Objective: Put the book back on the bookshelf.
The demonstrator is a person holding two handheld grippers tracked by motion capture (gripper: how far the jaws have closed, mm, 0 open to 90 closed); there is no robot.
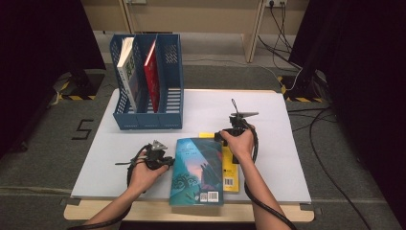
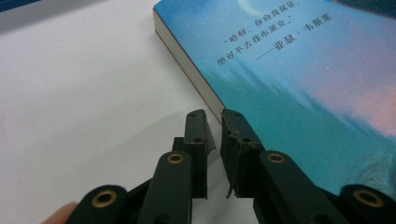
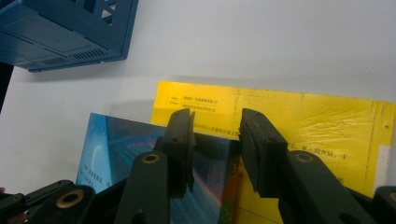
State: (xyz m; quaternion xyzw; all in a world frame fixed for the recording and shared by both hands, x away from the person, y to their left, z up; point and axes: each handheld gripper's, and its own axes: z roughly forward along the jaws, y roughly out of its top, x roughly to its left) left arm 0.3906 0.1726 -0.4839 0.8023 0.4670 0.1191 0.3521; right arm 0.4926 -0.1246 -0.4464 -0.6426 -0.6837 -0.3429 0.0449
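A teal book (image 1: 198, 170) lies flat near the table's front edge, partly on top of a yellow book (image 1: 231, 177) that sticks out at its right. My left gripper (image 1: 168, 160) is at the teal book's left edge. In the left gripper view its jaws (image 2: 214, 115) stand almost together at the edge of the teal cover (image 2: 299, 70), and nothing shows between them. My right gripper (image 1: 220, 136) is at the book's far right corner. Its jaws (image 3: 217, 116) stand apart over the teal book's (image 3: 121, 144) edge and the yellow book (image 3: 299, 116), with the pads off both.
A blue file holder (image 1: 170, 86) with three compartments stands at the back left of the white table (image 1: 215, 108). A white book (image 1: 127, 72) stands in its left compartment and a red book (image 1: 151, 74) in the middle one. The holder's corner (image 3: 60, 32) appears in the right gripper view.
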